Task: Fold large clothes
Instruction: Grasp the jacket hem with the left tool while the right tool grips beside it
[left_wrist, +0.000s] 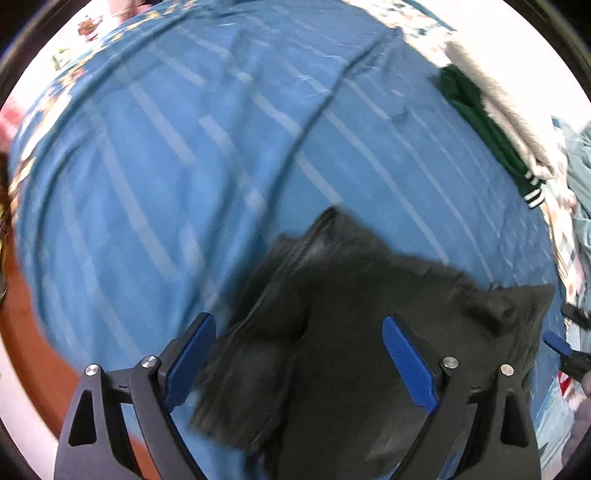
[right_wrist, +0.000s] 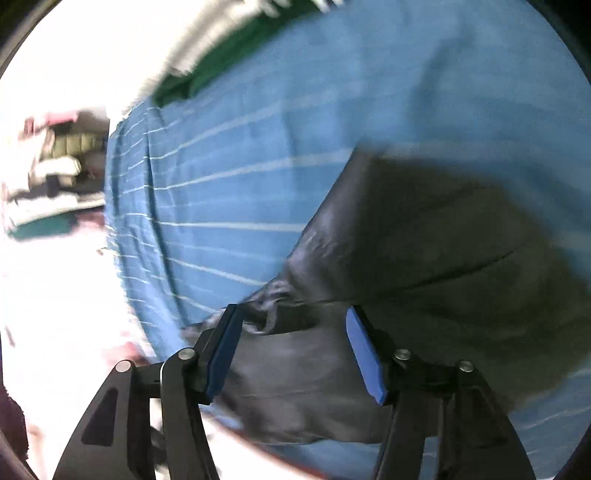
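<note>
Both of my grippers hang over the dark garment (left_wrist: 354, 314) with fingers spread and nothing pinched: the left gripper (left_wrist: 299, 354) has the cloth lying between and below its blue pads (left_wrist: 410, 365), and the right gripper (right_wrist: 291, 350) stands the same way above a wrinkled edge of it (right_wrist: 280, 306). Whether any pad touches the fabric I cannot tell; both views are smeared by motion.

That garment lies bunched on the blue striped sheet (left_wrist: 184, 166) that covers the bed, toward its near edge. I judge it soft and limp, fairly light, a little slick to look at, so it will sag and slide unless I pinch a hem or seam, not a loose fold. The puckered edge by my right fingers looks like the best place to bite; the left should take a matching corner, so the cloth spreads flat between them.

Farther off, a green garment with white cuff stripes (left_wrist: 480, 122) lies at the sheet's far edge, well apart. A pale grey-green cloth (left_wrist: 580, 177) sits beyond it. Neither blocks the fold.
</note>
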